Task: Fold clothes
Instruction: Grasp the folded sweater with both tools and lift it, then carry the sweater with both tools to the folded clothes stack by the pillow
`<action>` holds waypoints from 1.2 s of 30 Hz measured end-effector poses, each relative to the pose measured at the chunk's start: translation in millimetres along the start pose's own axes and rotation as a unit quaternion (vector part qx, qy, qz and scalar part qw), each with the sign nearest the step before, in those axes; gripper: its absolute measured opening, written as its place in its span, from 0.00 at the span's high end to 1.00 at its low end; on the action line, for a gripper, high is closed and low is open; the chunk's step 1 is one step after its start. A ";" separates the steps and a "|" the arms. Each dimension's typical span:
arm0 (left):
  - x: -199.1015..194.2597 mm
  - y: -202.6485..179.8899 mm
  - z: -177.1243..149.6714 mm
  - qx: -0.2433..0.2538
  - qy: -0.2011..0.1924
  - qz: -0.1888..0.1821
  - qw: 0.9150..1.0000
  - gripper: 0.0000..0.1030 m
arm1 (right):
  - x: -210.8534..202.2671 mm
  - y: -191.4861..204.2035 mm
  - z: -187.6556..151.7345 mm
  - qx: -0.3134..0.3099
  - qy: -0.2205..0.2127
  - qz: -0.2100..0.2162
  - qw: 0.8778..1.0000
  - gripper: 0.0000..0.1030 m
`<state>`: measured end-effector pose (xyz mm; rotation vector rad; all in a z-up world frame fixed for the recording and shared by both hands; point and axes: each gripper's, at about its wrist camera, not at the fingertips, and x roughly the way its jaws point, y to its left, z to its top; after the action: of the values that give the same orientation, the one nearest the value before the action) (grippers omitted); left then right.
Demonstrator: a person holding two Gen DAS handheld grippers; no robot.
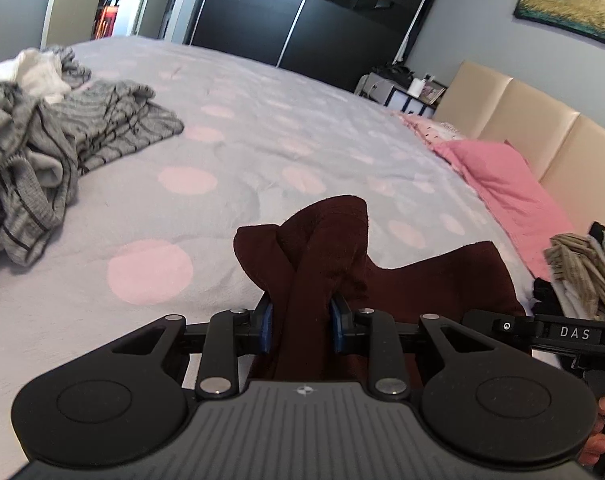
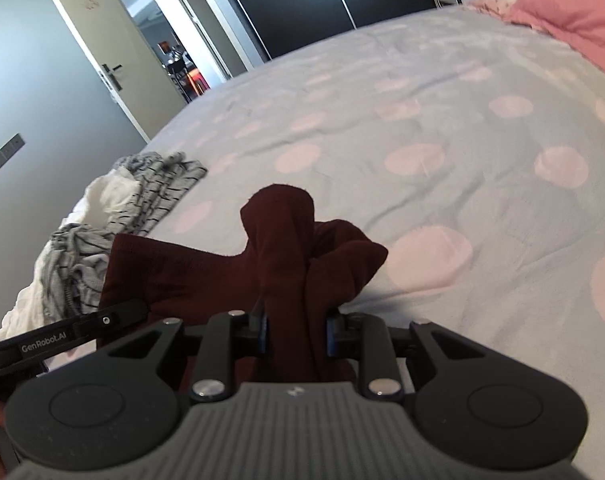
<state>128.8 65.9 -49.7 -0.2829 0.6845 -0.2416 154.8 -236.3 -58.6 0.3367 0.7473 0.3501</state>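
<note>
Bed with laundry on a dotted cover

The bed (image 1: 286,136) wears a pale grey cover with pink dots, lightly creased. A heap of grey striped clothes (image 1: 42,152) with a white piece among them lies at its left edge. Pink pillows (image 1: 506,184) rest against the cream headboard (image 1: 542,120) on the right. A smaller pile of beige, white and black garments (image 1: 578,272) sits near the pillows. A maroon cloth (image 1: 434,280) is at the near edge; whether it rests on the cover cannot be told.
</note>
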 end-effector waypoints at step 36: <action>11.3 -374.4 95.4 0.119 0.006 -0.312 0.943 0.78 | -380.8 -175.6 170.0 -0.003 -0.168 -0.127 0.977 0.74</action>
<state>152.2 -270.5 139.2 -0.2588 0.5544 -0.9276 48.5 -582.8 212.2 0.2806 0.4484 0.0492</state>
